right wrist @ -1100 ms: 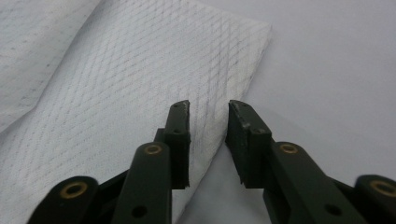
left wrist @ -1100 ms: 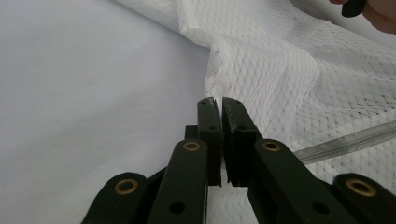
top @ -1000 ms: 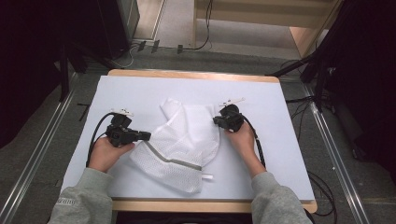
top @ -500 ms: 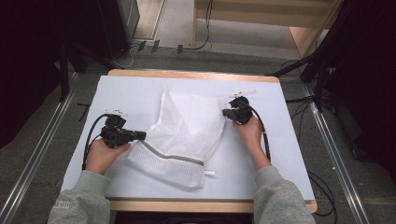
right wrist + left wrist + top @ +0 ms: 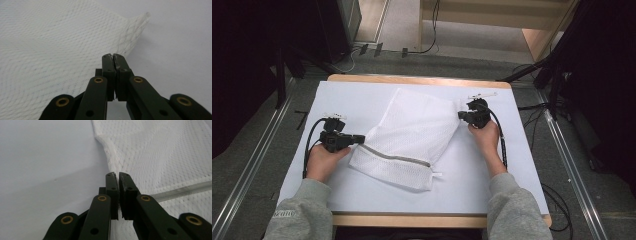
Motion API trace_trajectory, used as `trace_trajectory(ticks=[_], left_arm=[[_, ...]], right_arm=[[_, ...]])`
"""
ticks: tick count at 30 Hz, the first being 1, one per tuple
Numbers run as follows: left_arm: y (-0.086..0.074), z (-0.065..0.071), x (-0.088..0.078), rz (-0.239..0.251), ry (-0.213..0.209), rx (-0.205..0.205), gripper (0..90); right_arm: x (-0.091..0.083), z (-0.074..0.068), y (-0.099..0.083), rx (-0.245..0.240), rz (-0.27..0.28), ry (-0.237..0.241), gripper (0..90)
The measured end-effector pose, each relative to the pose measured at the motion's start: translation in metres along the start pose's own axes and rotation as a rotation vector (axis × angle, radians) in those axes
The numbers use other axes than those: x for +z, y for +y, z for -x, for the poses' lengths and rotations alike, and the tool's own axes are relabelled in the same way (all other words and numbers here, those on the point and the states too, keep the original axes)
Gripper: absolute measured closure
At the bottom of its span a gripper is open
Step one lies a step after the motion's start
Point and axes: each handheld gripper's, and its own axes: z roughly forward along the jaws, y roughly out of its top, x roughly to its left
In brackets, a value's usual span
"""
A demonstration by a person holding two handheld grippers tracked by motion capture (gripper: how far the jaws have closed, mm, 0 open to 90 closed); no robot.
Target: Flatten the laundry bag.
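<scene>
A person is standing at the near edge of the table (image 5: pixel 362 85), which is covered by a white sheet, and is working a white mesh laundry bag (image 5: pixel 412 132) with a gripper in each hand. The bag is lying flat near the middle of the sheet, slanting from about seven o'clock up toward one o'clock, with its grey zipper (image 5: pixel 397 156) running across the lower end and a small white pull tab (image 5: pixel 438 174) sticking out at roughly five o'clock.

The left gripper (image 5: pixel 360 138) is sitting at the bag's nine o'clock side, pointing across toward three o'clock. In the left gripper view its jaws are pressing together, clenched on the hemmed edge of the mesh (image 5: pixel 150 152), with the zipper (image 5: pixel 182 191) passing just to the right of the tips.

The right gripper (image 5: pixel 460 115) is sitting at the bag's two o'clock corner, pointing toward nine o'clock. In the right gripper view its jaws are also clamping tight, pinching the edge of the mesh (image 5: pixel 62 45) just below the corner (image 5: pixel 145 16), which is lifting slightly off the sheet and casting a soft shadow.

The person's grey sleeves (image 5: pixel 302 210) are reaching in from six o'clock, and black cables are trailing back from both grippers.
</scene>
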Motion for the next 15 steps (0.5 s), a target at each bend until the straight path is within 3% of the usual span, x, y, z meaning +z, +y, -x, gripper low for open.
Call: trace_trajectory(ticks=[3,5,9,15], left_arm=[[-0.001,-0.005,0.000,-0.004,-0.005,-0.016,83.9],[-0.002,-0.006,-0.003,-0.004,-0.010,-0.018,76.4],[-0.003,0.001,-0.017,0.022,0.001,0.003,63.1],[-0.001,0.023,-0.030,0.057,-0.052,0.034,59.3]], right_arm=[[-0.003,-0.004,0.001,-0.005,0.008,0.027,78.1],[-0.008,-0.008,0.001,0.002,0.017,0.038,74.9],[-0.027,-0.015,-0.002,-0.020,0.052,0.061,73.9],[-0.046,-0.035,-0.016,-0.047,0.045,0.106,76.0]])
